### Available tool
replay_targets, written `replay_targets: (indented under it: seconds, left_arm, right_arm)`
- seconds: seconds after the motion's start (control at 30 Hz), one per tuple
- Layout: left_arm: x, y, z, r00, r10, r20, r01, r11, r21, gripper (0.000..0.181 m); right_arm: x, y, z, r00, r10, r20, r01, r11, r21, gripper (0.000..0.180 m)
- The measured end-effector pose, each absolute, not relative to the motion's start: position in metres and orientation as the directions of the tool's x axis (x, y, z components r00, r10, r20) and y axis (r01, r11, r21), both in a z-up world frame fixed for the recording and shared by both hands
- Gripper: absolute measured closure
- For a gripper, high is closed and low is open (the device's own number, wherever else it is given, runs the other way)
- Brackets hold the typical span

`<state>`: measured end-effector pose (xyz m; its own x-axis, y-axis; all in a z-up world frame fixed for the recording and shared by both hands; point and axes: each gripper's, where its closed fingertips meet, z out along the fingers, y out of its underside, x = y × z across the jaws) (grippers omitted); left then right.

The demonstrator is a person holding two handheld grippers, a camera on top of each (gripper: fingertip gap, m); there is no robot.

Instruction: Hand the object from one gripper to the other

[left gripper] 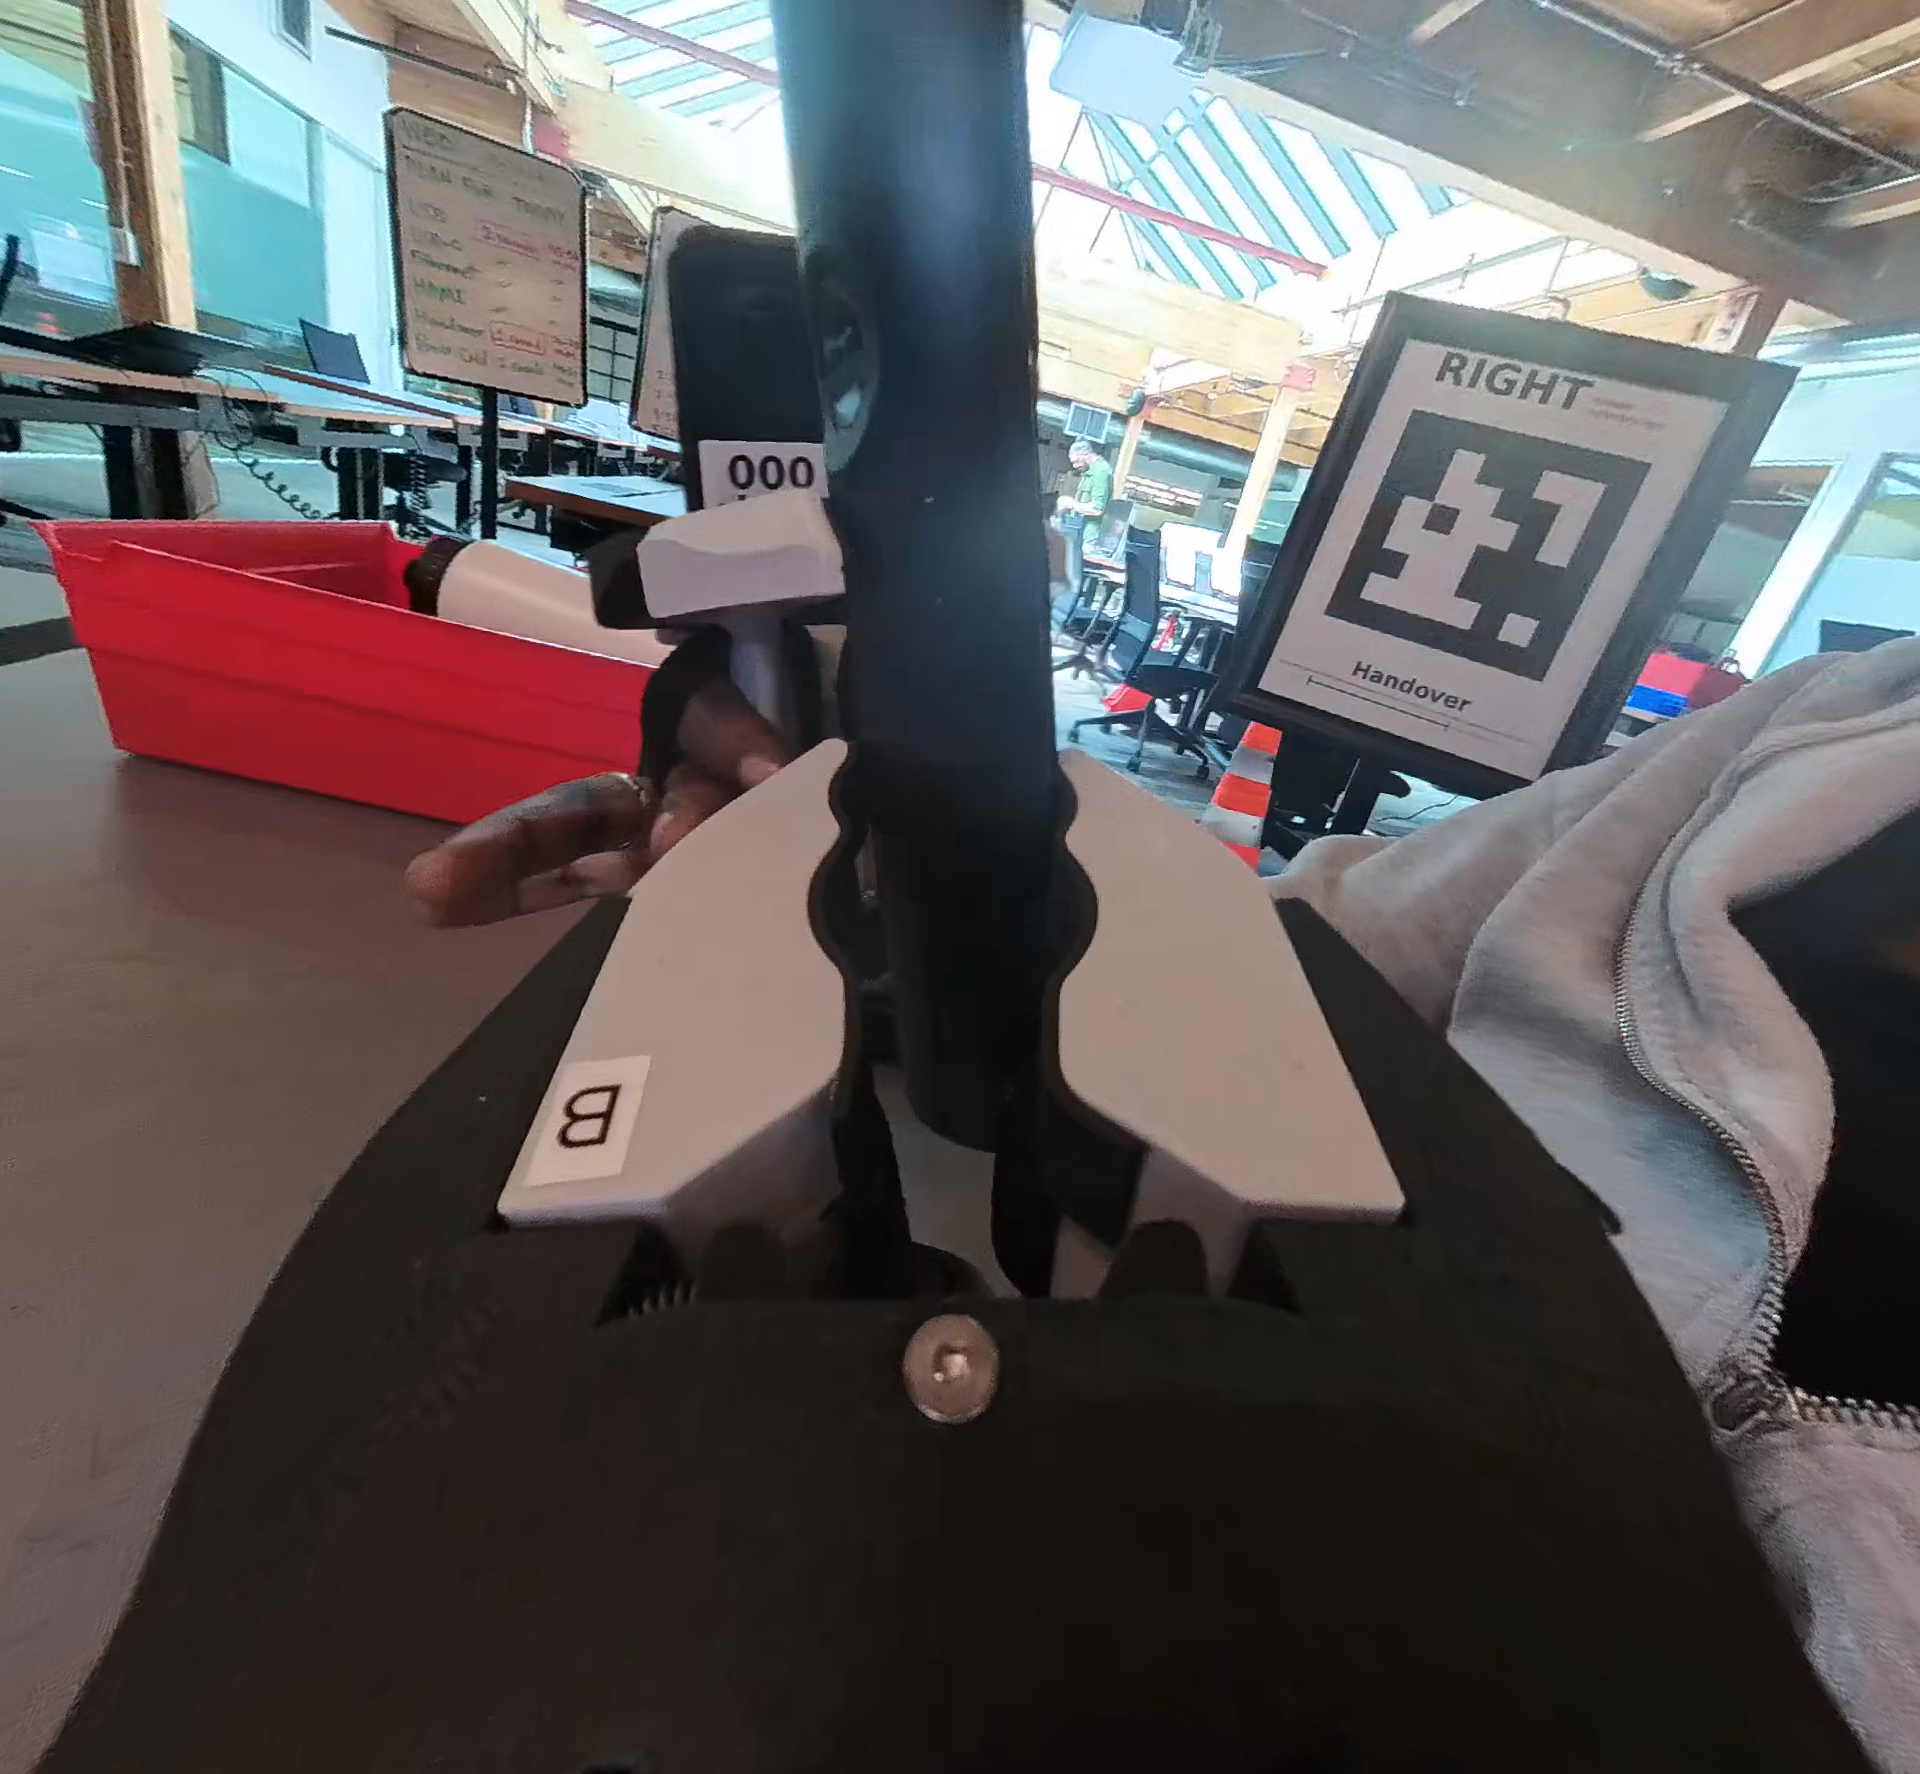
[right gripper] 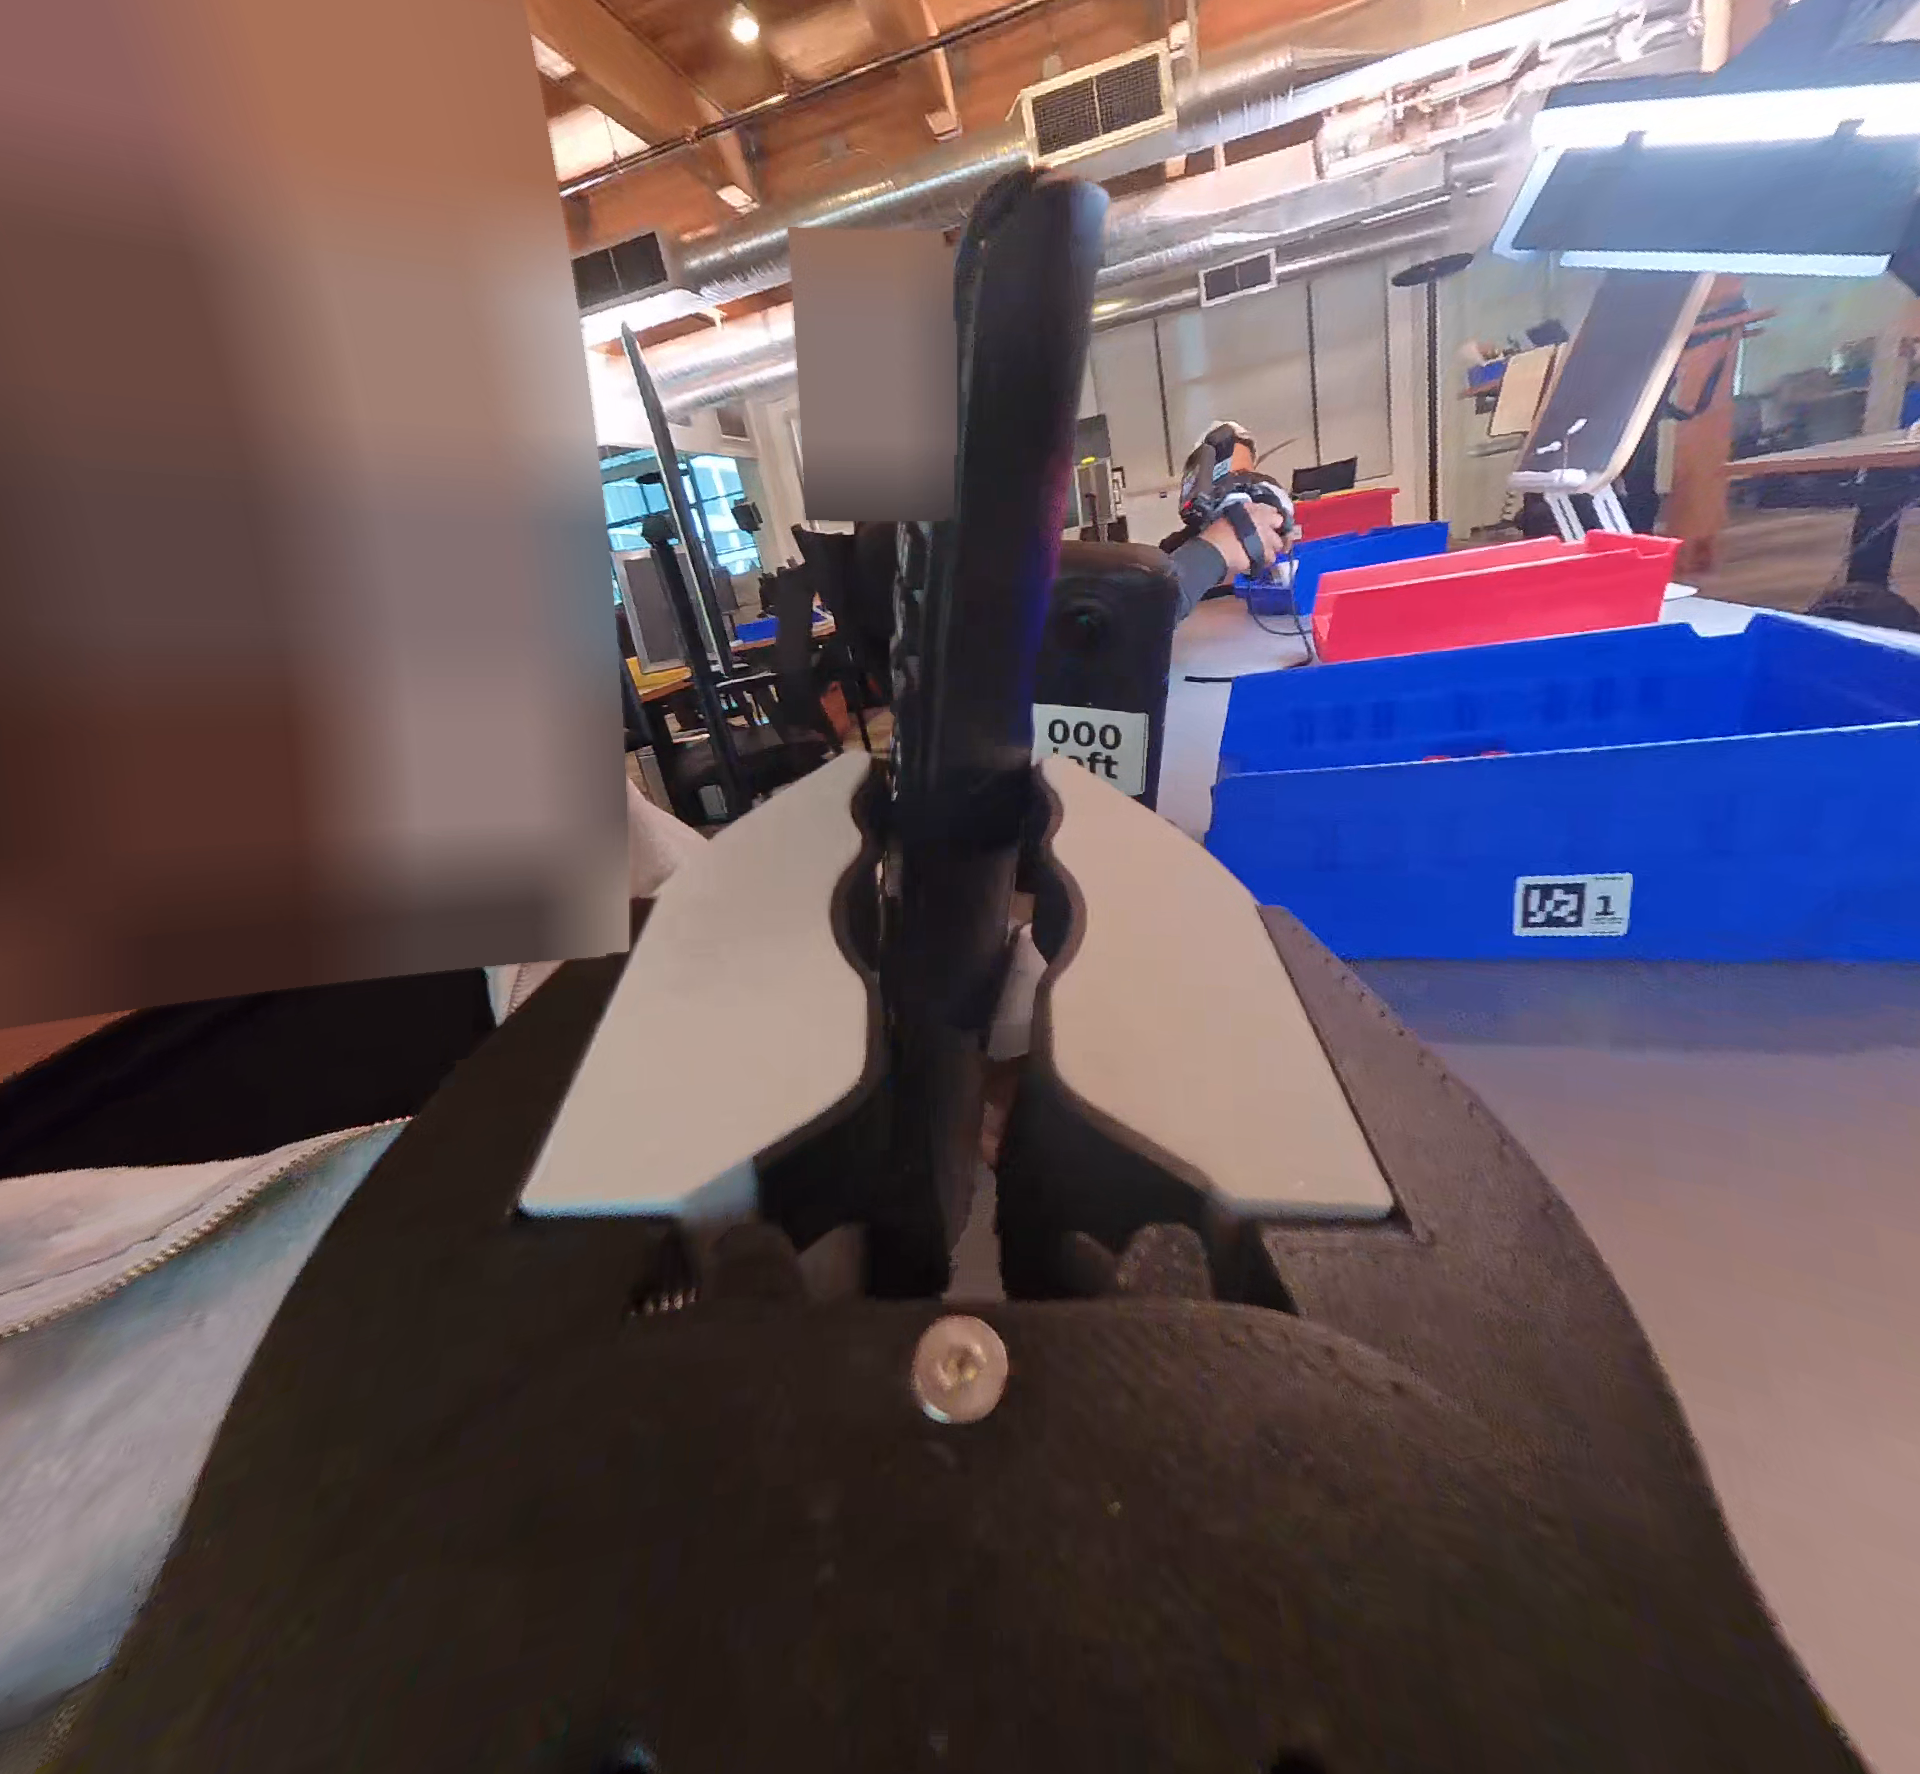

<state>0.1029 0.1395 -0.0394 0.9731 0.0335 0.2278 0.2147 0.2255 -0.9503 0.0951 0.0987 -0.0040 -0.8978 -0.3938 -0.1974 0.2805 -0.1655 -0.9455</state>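
Object: a long black bar-shaped object (left gripper: 914,374), flat and slim edge-on in the right wrist view (right gripper: 1013,498); its exact kind is not clear.
Where it is: held in the air above the bench (left gripper: 208,976), between both tools at once.
Long axis: roughly upright in both views, running up and away from each tool's fingers, its upper end leaning slightly to one side.
Left tool (left gripper: 951,851): clenched on the black object, both grey fingers pressing its lower part.
Right tool (right gripper: 961,851): also clenched on the black object, the fingers closed against its narrow edges.
Relation that matters: the two tools face each other and grip the same piece; the right tool's body shows just behind the object in the left view, the left tool's just behind it in the right view.
Step in hand: by my judgement, the middle of the handover, both grips on.
Next move: one tool must let go without tilting the object; which one gives it up cannot be told.
Nearby: a red bin (left gripper: 312,654) and a blue bin (right gripper: 1558,810) sit on the bench.
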Motion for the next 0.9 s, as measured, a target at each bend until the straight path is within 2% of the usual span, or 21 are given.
replay_targets:
  seconds: [0.1, 0.2, 0.27, 0.37, 0.43, 0.57, 0.6, 0.63, 0.77, 0.8, 0.87, 0.9]
  left_arm:
    - [0.093, 0.136, -0.041, 0.971, 0.121, 0.206, 0.175, 0.225, -0.959, 0.151]
    - [0.068, 0.128, -0.045, 0.925, 0.353, 0.138, 0.071, 0.195, -0.978, 0.129]
    - [0.047, 0.115, -0.050, 0.816, 0.578, -0.013, -0.070, 0.076, -0.995, 0.119]
    - [0.035, 0.103, -0.050, 0.616, 0.746, -0.253, -0.239, -0.130, -0.962, 0.116]
    - [0.034, 0.107, -0.052, 0.556, 0.757, -0.342, -0.281, -0.216, -0.935, 0.116]
    - [0.030, 0.110, -0.060, 0.546, 0.764, -0.344, -0.245, -0.248, -0.937, 0.116]
    - [0.027, 0.108, -0.062, 0.541, 0.771, -0.335, -0.228, -0.249, -0.941, 0.119]
    - [0.027, 0.106, -0.063, 0.548, 0.769, -0.329, -0.219, -0.247, -0.944, 0.129]
    - [0.033, 0.108, -0.059, 0.632, 0.737, -0.239, -0.193, -0.149, -0.970, 0.132]
    - [0.039, 0.112, -0.056, 0.691, 0.696, -0.196, -0.184, -0.093, -0.979, 0.132]
    - [0.059, 0.123, -0.048, 0.830, 0.548, -0.100, -0.147, 0.042, -0.988, 0.132]
    - [0.069, 0.128, -0.046, 0.887, 0.458, -0.060, -0.110, 0.084, -0.990, 0.132]
  right_arm:
    - [0.091, 0.097, -0.004, -0.938, -0.319, -0.139, 0.208, -0.195, -0.959, 0.155]
    - [0.071, 0.094, -0.006, -0.988, -0.126, -0.091, 0.117, -0.217, -0.969, 0.156]
    - [0.053, 0.095, -0.005, -0.996, 0.046, -0.070, 0.057, -0.243, -0.968, 0.155]
    - [0.033, 0.101, -0.002, -0.967, 0.237, -0.090, 0.013, -0.307, -0.952, 0.155]
    - [0.029, 0.100, -0.003, -0.947, 0.307, -0.095, -0.011, -0.325, -0.946, 0.156]
    - [0.034, 0.089, -0.009, -0.930, 0.360, -0.073, -0.047, -0.315, -0.948, 0.155]
    - [0.036, 0.086, -0.011, -0.930, 0.363, -0.065, -0.054, -0.308, -0.950, 0.155]
    - [0.039, 0.083, -0.012, -0.931, 0.361, -0.057, -0.058, -0.301, -0.952, 0.155]
    - [0.046, 0.079, -0.010, -0.946, 0.324, -0.021, -0.079, -0.292, -0.953, 0.154]
    - [0.051, 0.079, -0.006, -0.961, 0.275, -0.012, -0.076, -0.308, -0.948, 0.151]
    - [0.067, 0.082, 0.007, -0.993, 0.112, 0.021, -0.063, -0.378, -0.924, 0.125]
    - [0.076, 0.085, 0.011, -0.999, 0.021, 0.037, -0.042, -0.389, -0.920, 0.118]
